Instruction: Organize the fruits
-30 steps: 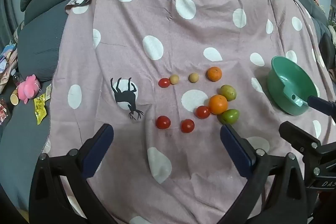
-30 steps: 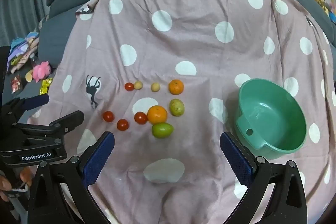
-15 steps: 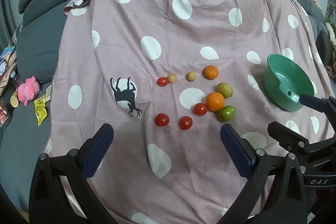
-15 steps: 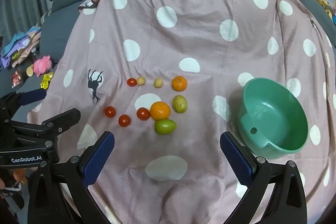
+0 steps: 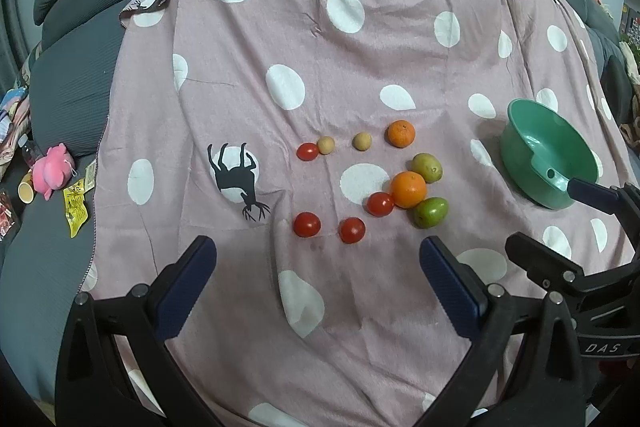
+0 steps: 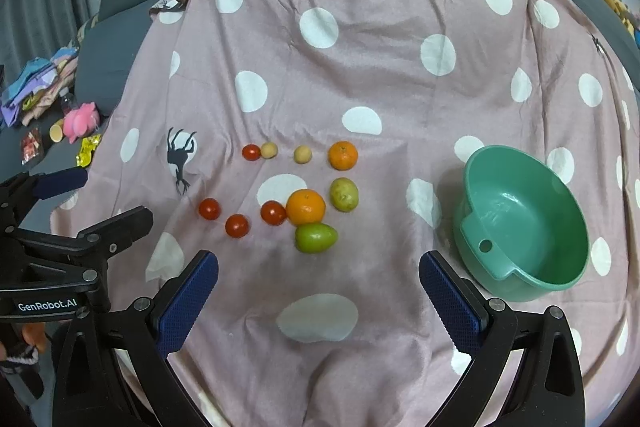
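Green mango (image 6: pixel 315 237) beyond parted jaws

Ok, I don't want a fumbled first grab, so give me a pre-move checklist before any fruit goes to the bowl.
1. Left gripper open and empty: ok.
2. Right gripper open and empty: ok.
3. Green bowl empty, opening unobstructed: ok.
4. Green mango free of neighbours: not ok, it touches the larger orange.
5. Bowl sits level: not ok, it tilts on the polka-dot blanket.
6. Fruit firmness: cannot tell.
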